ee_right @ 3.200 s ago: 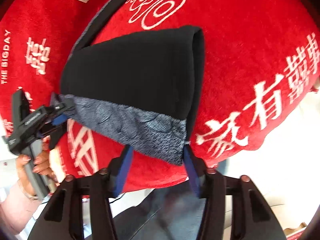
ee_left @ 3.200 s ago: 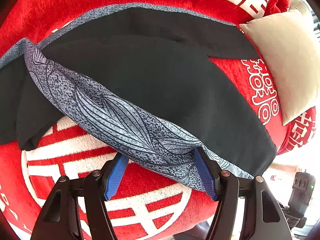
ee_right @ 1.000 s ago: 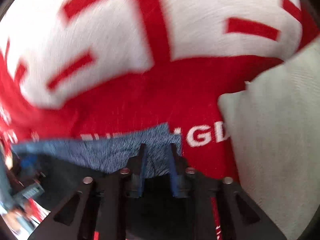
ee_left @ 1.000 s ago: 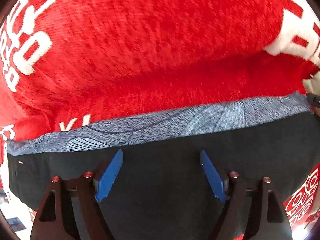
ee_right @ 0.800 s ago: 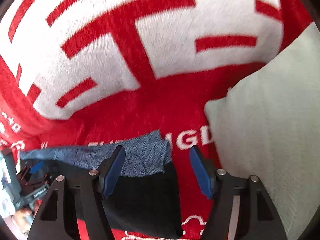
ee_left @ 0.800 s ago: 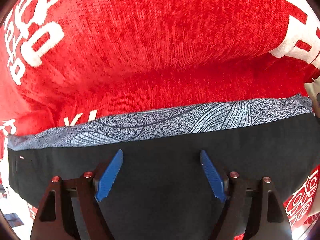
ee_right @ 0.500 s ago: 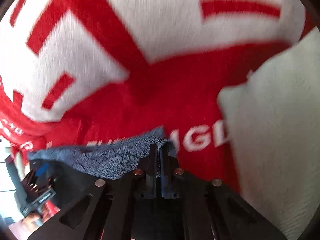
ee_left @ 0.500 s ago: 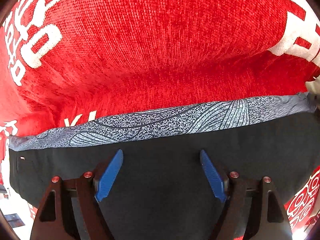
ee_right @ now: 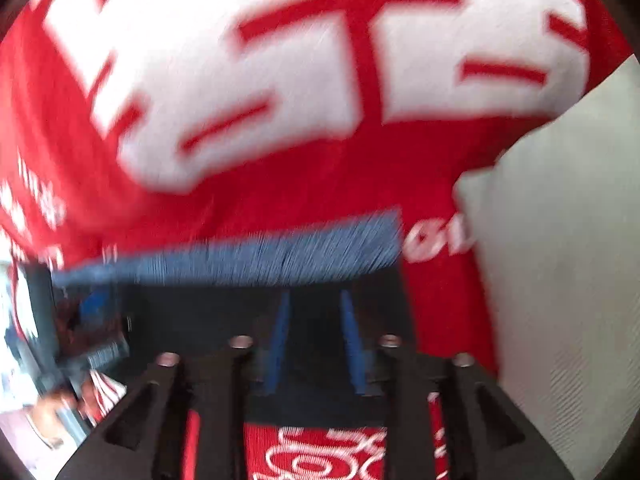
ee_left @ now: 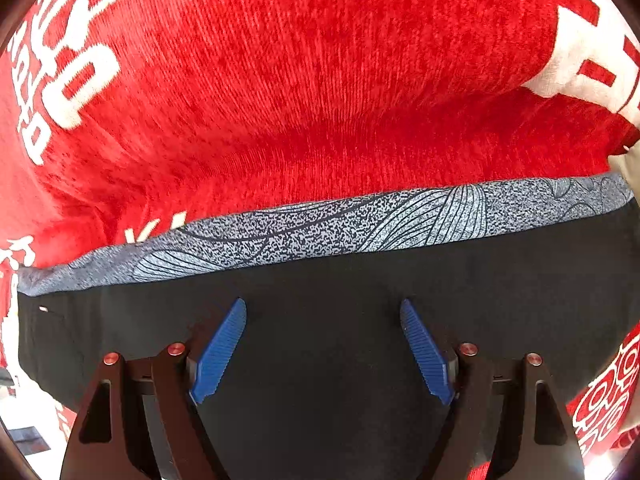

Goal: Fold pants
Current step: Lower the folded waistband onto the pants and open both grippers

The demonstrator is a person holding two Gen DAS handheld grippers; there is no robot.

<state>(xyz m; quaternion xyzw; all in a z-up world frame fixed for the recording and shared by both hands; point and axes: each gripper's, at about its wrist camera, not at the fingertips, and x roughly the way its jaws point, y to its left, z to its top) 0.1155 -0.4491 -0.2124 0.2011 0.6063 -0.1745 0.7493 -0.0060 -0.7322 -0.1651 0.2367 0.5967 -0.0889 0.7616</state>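
Note:
The black pants (ee_left: 328, 360) lie folded flat on the red blanket (ee_left: 300, 100), their grey patterned waistband (ee_left: 320, 232) along the far edge. My left gripper (ee_left: 322, 312) is open and empty, its blue pads just above the black cloth. In the blurred right wrist view the pants (ee_right: 192, 312) and waistband (ee_right: 240, 260) show again. My right gripper (ee_right: 312, 300) is partly open over the pants' right end, holding nothing.
The red blanket with large white characters (ee_right: 280, 80) covers the whole surface. A beige pillow (ee_right: 560, 280) lies right beside the pants' right end. The other gripper and a hand (ee_right: 60, 380) show at the left of the right wrist view.
The right gripper, shut on the waistband corner half a second ago, has opened and let it go, pulling back. The left gripper stays open and nearly still.

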